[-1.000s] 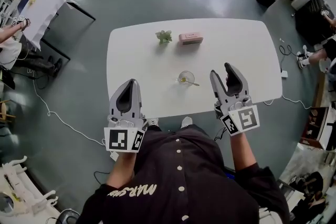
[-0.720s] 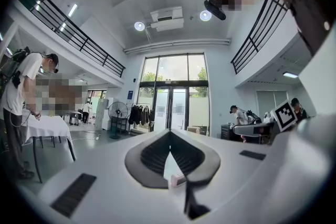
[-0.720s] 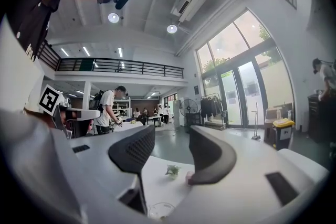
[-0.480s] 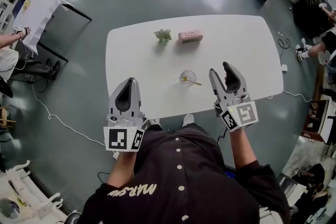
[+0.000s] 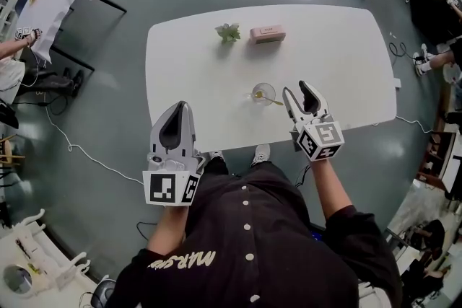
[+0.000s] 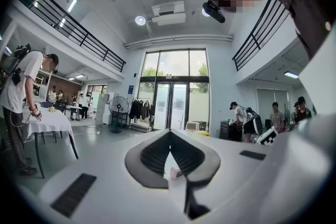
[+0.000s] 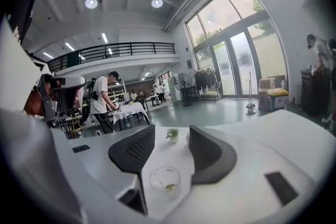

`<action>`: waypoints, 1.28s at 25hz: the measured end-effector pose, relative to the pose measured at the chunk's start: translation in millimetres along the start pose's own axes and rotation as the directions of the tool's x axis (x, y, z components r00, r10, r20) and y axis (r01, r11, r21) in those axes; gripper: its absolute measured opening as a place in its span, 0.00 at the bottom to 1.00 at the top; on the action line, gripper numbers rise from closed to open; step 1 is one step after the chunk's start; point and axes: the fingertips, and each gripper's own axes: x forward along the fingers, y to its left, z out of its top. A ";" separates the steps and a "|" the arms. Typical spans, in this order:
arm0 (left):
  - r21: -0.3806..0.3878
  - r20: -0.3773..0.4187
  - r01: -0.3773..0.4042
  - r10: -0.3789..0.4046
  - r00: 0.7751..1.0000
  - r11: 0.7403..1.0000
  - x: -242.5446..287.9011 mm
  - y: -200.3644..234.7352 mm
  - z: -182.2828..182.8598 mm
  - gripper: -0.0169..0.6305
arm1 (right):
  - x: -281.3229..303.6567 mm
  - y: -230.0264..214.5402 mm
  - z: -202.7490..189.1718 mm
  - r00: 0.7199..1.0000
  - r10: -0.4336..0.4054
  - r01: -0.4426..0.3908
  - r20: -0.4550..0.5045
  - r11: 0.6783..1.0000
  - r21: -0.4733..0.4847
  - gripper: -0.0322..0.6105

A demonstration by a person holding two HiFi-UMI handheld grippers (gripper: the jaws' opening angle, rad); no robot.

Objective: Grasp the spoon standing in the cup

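Note:
A clear glass cup (image 5: 263, 93) stands on the white table (image 5: 195, 61), with a gold spoon (image 5: 273, 101) leaning out of it to the right. My right gripper (image 5: 297, 90) is open just right of the cup, its left finger close to the spoon's handle. In the right gripper view the cup (image 7: 165, 182) sits low between the open jaws of the right gripper (image 7: 172, 139), with the spoon's gold bowl (image 7: 169, 187) inside. My left gripper (image 5: 177, 114) is shut at the table's near edge, well left of the cup. The left gripper (image 6: 169, 136) holds nothing.
A pink box (image 5: 267, 33) and a small green plant (image 5: 228, 31) stand at the table's far side. The plant (image 7: 171, 135) also shows beyond the right jaws. Another table with a white cloth (image 5: 50, 3) and people stand off to the left.
My right gripper has moved forward and left toward the cup, closing the gap to the spoon's handle. The left gripper has stayed at the near edge.

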 end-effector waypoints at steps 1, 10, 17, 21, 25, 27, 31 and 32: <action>-0.001 -0.006 -0.001 0.001 1.000 1.000 -1.0 0.2 -1.8 0.04 | 2.9 -1.8 -9.9 1.000 -0.006 0.006 -0.023 1.000 0.011 0.34; -0.013 -0.054 -0.012 0.011 0.998 1.000 -7.8 2.5 -19.9 0.04 | 21.3 -10.5 -100.7 0.967 -0.048 0.077 -0.251 0.991 0.107 0.35; -0.023 -0.074 -0.007 0.005 0.997 1.000 -10.6 3.6 -28.7 0.04 | 19.6 -9.7 -139.4 0.942 -0.078 0.147 -0.327 0.970 0.193 0.35; -0.028 -0.084 -0.006 0.004 0.996 1.000 -13.5 4.2 -32.9 0.04 | 17.2 -8.9 -148.8 0.936 -0.080 0.163 -0.344 0.962 0.217 0.33; -0.028 -0.092 -0.004 0.001 0.996 1.000 -15.9 5.7 -36.3 0.04 | 17.6 -6.2 -155.3 0.930 -0.077 0.171 -0.359 0.956 0.239 0.32; -0.028 -0.098 -0.003 0.001 0.995 1.000 -16.3 6.2 -37.8 0.04 | 17.9 -5.5 -156.1 0.929 -0.080 0.178 -0.361 0.952 0.248 0.29; -0.028 -0.101 0.002 -0.005 0.995 1.000 -15.2 6.1 -39.2 0.04 | 19.9 -5.2 -156.0 0.931 -0.082 0.186 -0.355 0.945 0.268 0.24; -0.028 -0.101 0.002 -0.005 0.995 1.000 -15.4 6.4 -39.1 0.04 | 20.3 -5.5 -155.9 0.931 -0.084 0.188 -0.354 0.944 0.270 0.24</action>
